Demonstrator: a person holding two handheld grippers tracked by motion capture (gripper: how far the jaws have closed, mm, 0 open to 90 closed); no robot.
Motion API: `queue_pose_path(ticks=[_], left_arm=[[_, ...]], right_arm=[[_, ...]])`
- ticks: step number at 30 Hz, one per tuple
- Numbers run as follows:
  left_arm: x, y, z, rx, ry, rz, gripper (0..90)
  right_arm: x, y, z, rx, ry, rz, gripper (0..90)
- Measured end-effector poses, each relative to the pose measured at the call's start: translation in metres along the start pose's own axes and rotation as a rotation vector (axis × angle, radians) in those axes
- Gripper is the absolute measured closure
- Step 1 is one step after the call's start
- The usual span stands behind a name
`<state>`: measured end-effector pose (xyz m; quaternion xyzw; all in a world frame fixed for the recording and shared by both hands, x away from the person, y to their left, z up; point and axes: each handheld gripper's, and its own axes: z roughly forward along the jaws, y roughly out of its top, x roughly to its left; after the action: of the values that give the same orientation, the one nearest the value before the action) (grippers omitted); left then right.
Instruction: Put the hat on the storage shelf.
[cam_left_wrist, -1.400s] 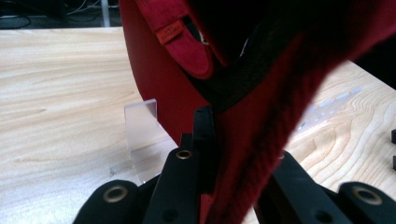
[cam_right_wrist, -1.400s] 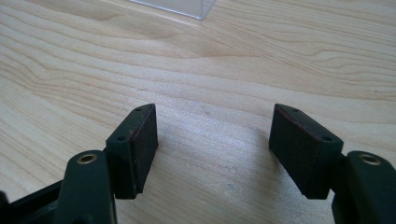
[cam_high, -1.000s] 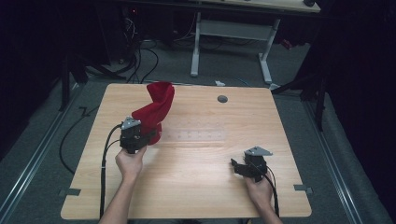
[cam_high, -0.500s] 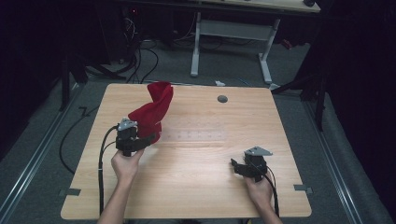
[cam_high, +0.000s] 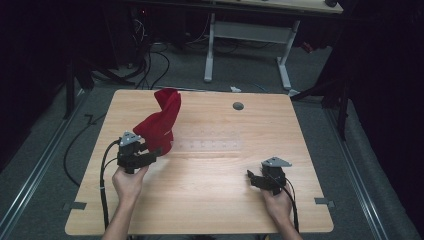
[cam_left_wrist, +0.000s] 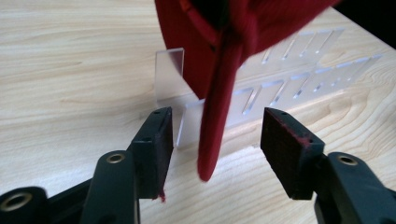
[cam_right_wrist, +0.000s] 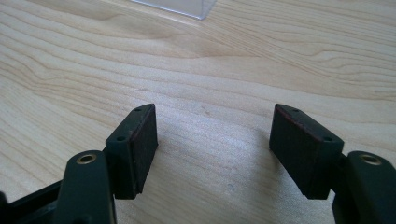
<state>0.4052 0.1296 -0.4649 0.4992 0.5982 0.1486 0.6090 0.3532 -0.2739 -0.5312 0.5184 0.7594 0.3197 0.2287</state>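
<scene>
A red cloth (cam_high: 161, 120) stands bunched up on the left half of the wooden table (cam_high: 210, 210), over the left end of a clear slotted plastic rack (cam_high: 210, 145). My left gripper (cam_high: 155, 152) sits just in front of the cloth, jaws open. In the left gripper view, a narrow hanging strip of the red cloth (cam_left_wrist: 233, 42) dangles between the open jaws of the left gripper (cam_left_wrist: 215, 135) without touching either pad, and the clear rack (cam_left_wrist: 280, 88) lies behind. My right gripper (cam_high: 252, 177) rests near the front right, and this right gripper (cam_right_wrist: 212, 135) is open over bare wood.
A small grey round disc (cam_high: 238, 105) is set in the table near its far edge. A corner of the clear rack (cam_right_wrist: 187, 7) shows at the top of the right gripper view. A white desk frame (cam_high: 250, 35) and floor cables lie beyond the table.
My left gripper has drawn back a little toward the near left edge. The red cloth and the right gripper stay where they were.
</scene>
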Motion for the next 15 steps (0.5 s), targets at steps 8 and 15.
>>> queue_pose_path(ticks=[8, 15], left_arm=[[0.006, -0.006, -0.011, -0.007, 0.009, -0.006, 42.9], [0.01, -0.014, -0.019, 0.0, 0.019, 0.002, 42.5]], right_arm=[[0.0, 0.0, 0.0, 0.0, 0.0, -0.002, 32.5], [0.0, 0.0, 0.0, 0.0, 0.0, 0.0, 32.5]])
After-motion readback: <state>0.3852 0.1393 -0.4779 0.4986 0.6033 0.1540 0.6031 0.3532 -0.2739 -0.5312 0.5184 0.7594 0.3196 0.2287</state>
